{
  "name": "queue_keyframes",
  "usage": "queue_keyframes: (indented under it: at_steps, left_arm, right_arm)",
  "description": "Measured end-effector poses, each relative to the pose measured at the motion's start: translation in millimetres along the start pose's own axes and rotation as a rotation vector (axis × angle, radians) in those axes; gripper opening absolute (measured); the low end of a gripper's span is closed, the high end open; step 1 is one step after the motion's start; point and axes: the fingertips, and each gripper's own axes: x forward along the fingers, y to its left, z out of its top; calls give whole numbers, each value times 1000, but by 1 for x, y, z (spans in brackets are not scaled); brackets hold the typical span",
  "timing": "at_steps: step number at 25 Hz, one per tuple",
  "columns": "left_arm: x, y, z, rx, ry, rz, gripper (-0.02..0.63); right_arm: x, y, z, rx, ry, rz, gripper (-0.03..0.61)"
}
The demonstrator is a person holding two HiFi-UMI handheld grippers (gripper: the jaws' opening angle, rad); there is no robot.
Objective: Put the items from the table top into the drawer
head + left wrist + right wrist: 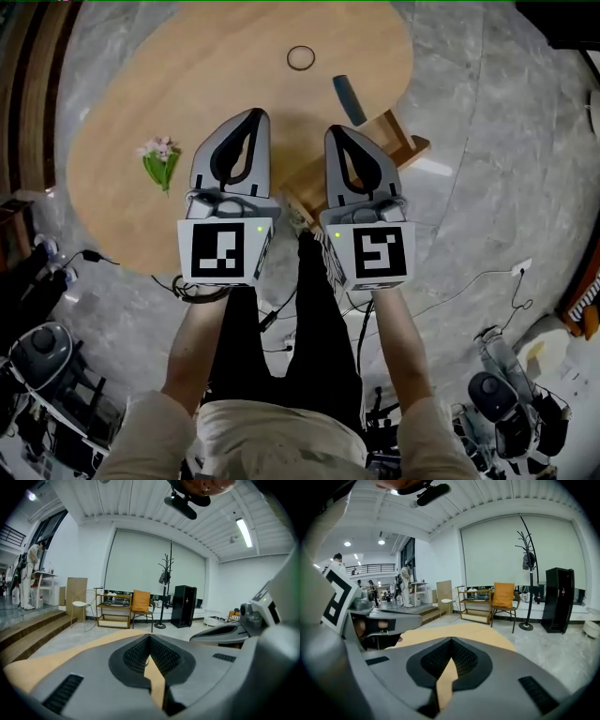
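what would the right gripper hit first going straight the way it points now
The right gripper would probably meet the dark blue-grey oblong object on the wooden table just past its tips; height is unclear, so it might pass over.

Grey left claw (253, 114), right claw (336, 131) — beige sleeves (131, 436)

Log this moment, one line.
left claw shut, empty | right claw shut, empty | on oval wooden table: pink flower sprig, thin dark ring
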Motion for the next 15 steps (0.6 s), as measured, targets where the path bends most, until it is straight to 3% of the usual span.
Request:
queue_keyframes:
  at_steps: [5, 15]
  left_arm:
    - [4, -3, -36, -28, 52, 18, 8]
    - [25, -16, -46, -22, 86, -1, 8]
  right_arm:
    - [11, -11, -35, 28, 52, 4, 5]
    - [32, -40, -52, -25, 99, 34, 5]
